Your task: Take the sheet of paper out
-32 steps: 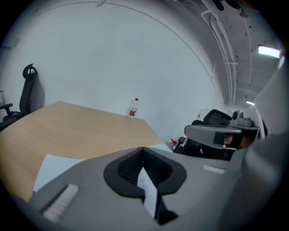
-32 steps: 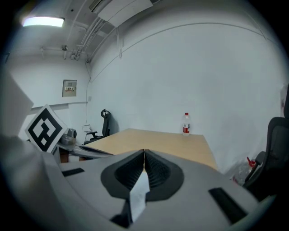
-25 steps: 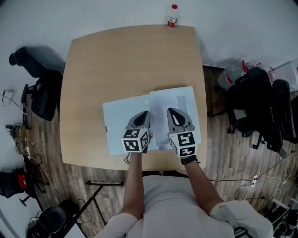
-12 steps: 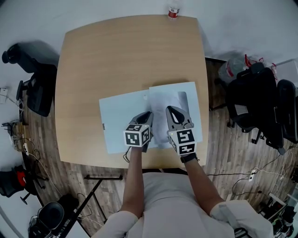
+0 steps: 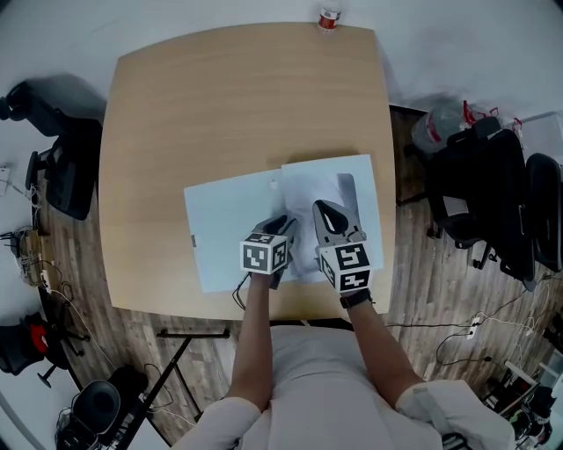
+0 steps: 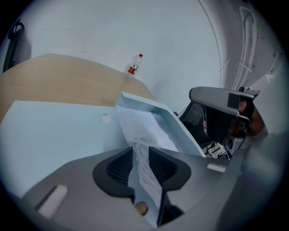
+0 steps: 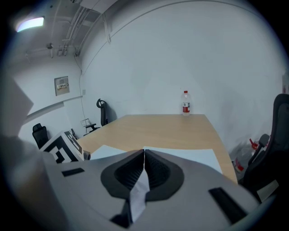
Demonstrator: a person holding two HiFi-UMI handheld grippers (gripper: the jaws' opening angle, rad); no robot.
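Fingers (image 6: 118, 168) of left gripper (image 6: 141, 154) have just been opening, now narrowly apart, sheet of paper (image 6: 143, 128) loose between. Right gripper (image 7: 143, 159) pinches the sheet. It runs toward 12 o'clock into light-blue folder (image 5: 224, 224) on table (image 5: 237, 105); we'd pull toward 6.

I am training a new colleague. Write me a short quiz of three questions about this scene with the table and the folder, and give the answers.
1. What stands at the far edge of the table? A) a cup B) a bottle C) a lamp
2. True or false: the right gripper is wide open with nothing between its jaws.
3. What lies inside the open light blue folder?

Key
1. B.
2. False: its jaws are shut on a thin edge, apparently the folder's raised cover.
3. A white, creased sheet of paper.
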